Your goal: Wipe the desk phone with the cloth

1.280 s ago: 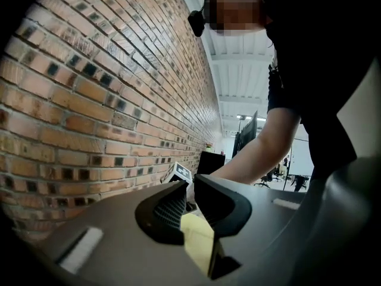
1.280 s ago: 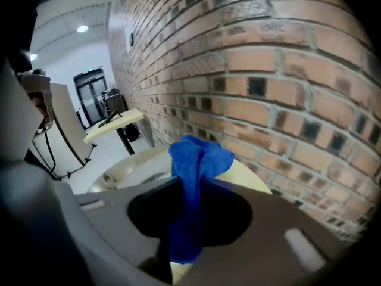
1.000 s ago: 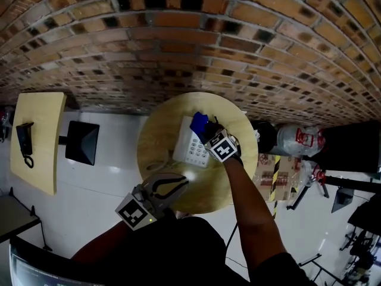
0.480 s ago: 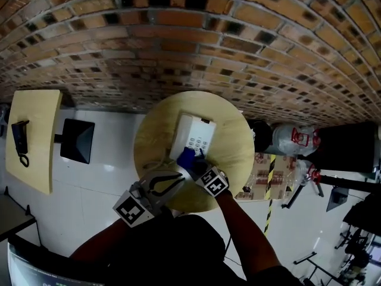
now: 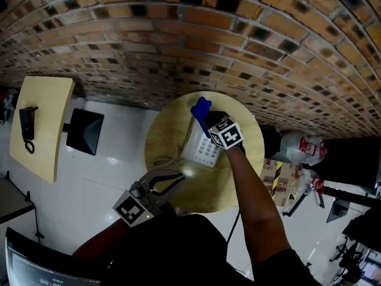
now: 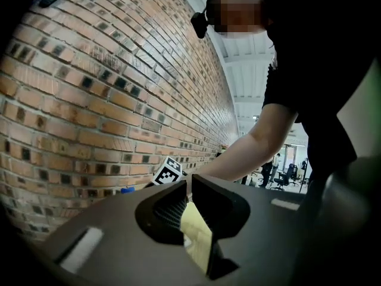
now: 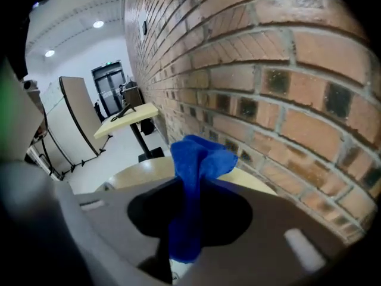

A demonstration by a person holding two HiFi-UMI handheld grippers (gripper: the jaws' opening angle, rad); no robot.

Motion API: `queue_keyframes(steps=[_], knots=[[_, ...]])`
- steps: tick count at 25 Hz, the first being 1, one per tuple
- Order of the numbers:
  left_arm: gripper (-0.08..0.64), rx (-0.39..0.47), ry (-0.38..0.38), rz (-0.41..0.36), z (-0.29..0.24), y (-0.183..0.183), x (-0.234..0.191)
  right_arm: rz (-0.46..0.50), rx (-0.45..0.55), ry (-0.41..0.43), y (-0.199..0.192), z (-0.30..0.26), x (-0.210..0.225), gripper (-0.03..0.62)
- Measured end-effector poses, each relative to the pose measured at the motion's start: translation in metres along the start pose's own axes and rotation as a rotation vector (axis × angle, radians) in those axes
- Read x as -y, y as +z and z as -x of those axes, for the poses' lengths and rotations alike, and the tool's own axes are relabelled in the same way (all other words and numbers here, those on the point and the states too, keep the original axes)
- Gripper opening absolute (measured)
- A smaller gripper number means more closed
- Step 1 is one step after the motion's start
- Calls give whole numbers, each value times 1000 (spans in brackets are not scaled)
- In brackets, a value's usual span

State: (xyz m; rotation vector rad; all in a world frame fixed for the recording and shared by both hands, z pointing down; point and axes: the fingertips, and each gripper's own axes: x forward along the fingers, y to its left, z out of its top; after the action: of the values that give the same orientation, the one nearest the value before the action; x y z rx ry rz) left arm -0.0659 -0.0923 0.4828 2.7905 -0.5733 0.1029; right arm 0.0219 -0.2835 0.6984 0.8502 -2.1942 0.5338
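At the round table (image 5: 162,128) by the brick wall (image 5: 178,46), my right gripper (image 5: 206,120) reaches out over the far end of the desk phone (image 5: 202,151), its jaws pinched nearly together on a fold of the blue cloth (image 5: 200,106), which bunches up beyond the tips toward the wall. The white phone lies flat on the tabletop with its keypad facing up and its long axis running from the wall side back toward me, slightly slanted. Most of its body therefore sits below and behind the cloth, on my side of the jaws. A cord (image 5: 165,159) curls on the table just beside the phone's left edge. My left gripper (image 5: 174,181) hangs over the near rim of the table, well apart from the phone, jaws drawn together with nothing between them. The right hand is plainly the nearer one. I judge the coming stroke to be a pull along the phone's length toward me.
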Motion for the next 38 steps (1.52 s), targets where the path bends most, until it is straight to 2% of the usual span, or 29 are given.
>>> queue_keyframes(steps=[4,6,9,13,16,20,23,26,29,35,36,38], knots=[[15,-4,19,-6,10,-1,-7,104,-9,44,-8,-8,-55,89],[15,3,21,3,10,0,-9,199,-37,86,-22,-6,-95,88],[15,2,5,3,5,-2,-7,308,-118,172,-64,-8,-157,89],[15,8,-33,-11,-6,2,1,342,-213,257,-131,-8,-208,89],[15,-4,-54,-5,-12,0,7,260,-152,217,-136,13,-199,88],[15,-29,-97,-18,-24,-5,18,-15,-42,30,-145,61,-118,89],[15,-37,-137,-21,-35,-6,30,-231,-44,-135,-193,98,-44,89],[15,-56,-168,-35,-42,-11,41,-378,-100,-220,-247,116,-6,89],[15,-61,-180,-35,-45,-13,47,-425,-164,-245,-282,115,3,89],[15,-82,-169,-23,-44,-15,50,-436,-151,-295,-282,105,8,107],[15,-79,-175,-34,-44,-14,51,-441,-147,-300,-282,105,10,117],[15,-63,-201,-92,-46,-10,53,-467,-134,-291,-278,105,12,190]])
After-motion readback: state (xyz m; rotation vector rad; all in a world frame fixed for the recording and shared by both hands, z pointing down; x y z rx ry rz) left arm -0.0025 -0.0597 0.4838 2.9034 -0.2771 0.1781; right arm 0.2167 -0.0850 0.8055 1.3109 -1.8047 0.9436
